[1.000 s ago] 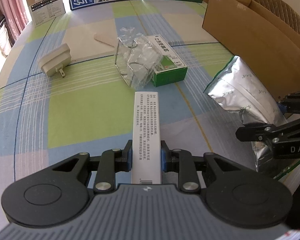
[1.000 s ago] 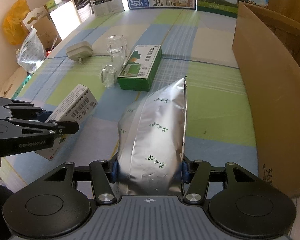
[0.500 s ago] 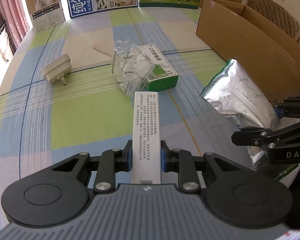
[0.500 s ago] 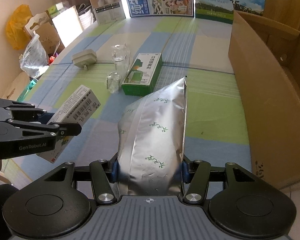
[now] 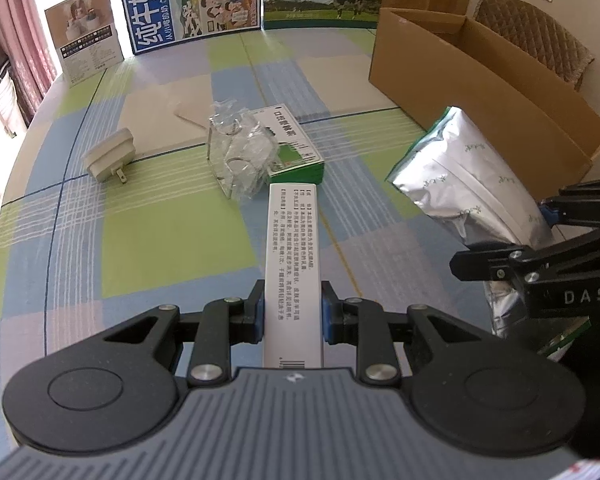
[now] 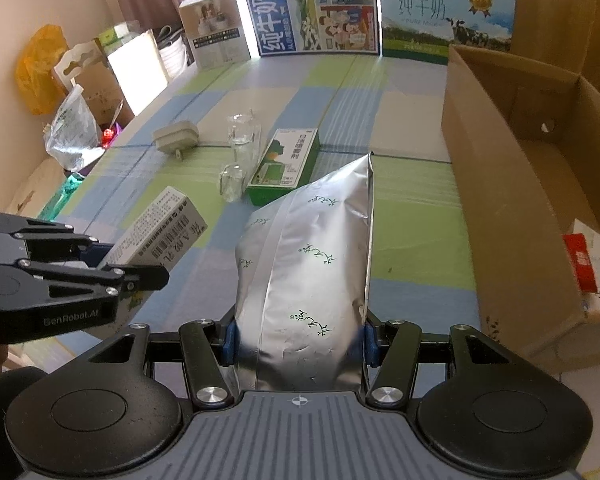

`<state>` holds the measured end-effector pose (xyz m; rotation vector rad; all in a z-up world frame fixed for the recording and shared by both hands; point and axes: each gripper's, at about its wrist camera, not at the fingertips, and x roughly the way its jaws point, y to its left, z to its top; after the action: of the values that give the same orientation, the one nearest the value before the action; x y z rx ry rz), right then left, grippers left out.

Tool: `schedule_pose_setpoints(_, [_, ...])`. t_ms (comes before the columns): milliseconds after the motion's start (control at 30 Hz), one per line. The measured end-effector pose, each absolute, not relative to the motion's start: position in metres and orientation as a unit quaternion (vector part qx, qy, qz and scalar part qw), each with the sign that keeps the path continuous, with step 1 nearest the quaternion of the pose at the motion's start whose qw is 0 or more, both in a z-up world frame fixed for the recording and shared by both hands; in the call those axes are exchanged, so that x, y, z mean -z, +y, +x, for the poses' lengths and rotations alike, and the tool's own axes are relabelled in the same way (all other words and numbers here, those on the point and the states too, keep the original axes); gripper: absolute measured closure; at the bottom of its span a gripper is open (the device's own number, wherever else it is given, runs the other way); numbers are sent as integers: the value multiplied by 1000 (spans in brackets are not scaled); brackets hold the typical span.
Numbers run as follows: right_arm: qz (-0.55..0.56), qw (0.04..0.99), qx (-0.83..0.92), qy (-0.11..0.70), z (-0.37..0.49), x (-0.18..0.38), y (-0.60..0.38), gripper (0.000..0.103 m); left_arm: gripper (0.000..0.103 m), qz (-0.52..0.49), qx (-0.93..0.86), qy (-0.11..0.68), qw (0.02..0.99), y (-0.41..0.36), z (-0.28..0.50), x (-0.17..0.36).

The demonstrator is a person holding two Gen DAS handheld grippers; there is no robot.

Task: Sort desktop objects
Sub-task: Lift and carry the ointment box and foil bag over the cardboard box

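Note:
My left gripper [image 5: 293, 312] is shut on a long white medicine box [image 5: 294, 256] and holds it above the checked tablecloth. The box also shows in the right wrist view [image 6: 160, 232]. My right gripper [image 6: 298, 340] is shut on a silver foil bag [image 6: 312, 264], lifted off the table; the bag also shows in the left wrist view [image 5: 468, 184]. An open cardboard box [image 6: 512, 184] stands to the right. A green box [image 5: 294, 148], clear glass cups [image 5: 240, 160] and a beige plug adapter [image 5: 108, 156] lie on the table.
Milk cartons and display boards [image 5: 196, 4] stand along the table's far edge. A red and white item [image 6: 588, 264] lies inside the cardboard box. Bags and clutter [image 6: 68, 132] sit beyond the table's left edge. A chair [image 5: 536, 36] stands behind the box.
Both grippers have risen with their loads, so the table objects look farther away. The cardboard box's inside has come into the right wrist view.

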<state>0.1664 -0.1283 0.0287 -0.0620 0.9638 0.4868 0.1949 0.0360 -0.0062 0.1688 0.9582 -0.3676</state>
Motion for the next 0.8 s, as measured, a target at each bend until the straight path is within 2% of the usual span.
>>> schedule_pose_setpoints(800, [16, 887, -210, 410, 142, -78, -190, 50, 81, 113, 203, 430, 873, -13, 163, -32])
